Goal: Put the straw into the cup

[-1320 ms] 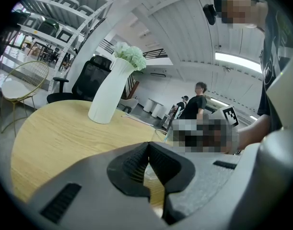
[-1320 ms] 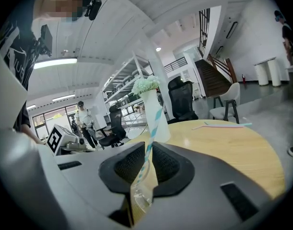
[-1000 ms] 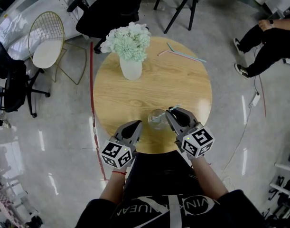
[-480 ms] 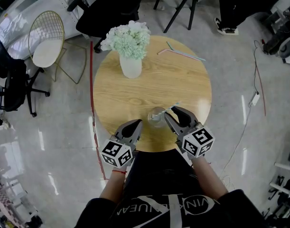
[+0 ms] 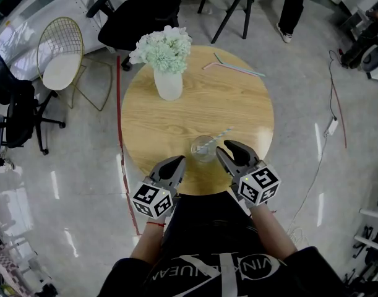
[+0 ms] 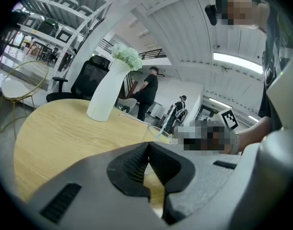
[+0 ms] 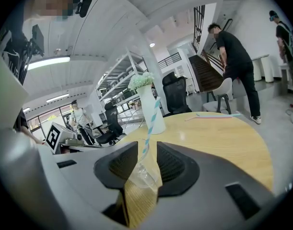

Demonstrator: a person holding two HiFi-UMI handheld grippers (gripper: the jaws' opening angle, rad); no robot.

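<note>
A clear plastic cup (image 5: 204,148) stands near the front edge of the round wooden table (image 5: 176,119). A blue-and-white striped straw (image 5: 218,137) rests in it, leaning toward the right. My right gripper (image 5: 229,148) sits just right of the cup. Its jaws have just been opening. In the right gripper view the straw (image 7: 151,121) and cup (image 7: 142,172) show in the gap of the right gripper (image 7: 147,150), with the pads off them. My left gripper (image 5: 176,161) hovers left of the cup. In the left gripper view the left gripper (image 6: 148,145) has its tips together, and the cup (image 6: 158,134) is beyond.
A white vase of pale flowers (image 5: 167,67) stands at the table's far left. Two spare straws (image 5: 235,68) lie at the far right edge. Chairs (image 5: 60,54) ring the table, and a person (image 7: 237,66) stands beyond it. A cable (image 5: 332,125) lies on the floor at right.
The right gripper's jaws have parted and let go of the straw, which now rests in the cup. The left gripper has stayed still. People in the background have moved.
</note>
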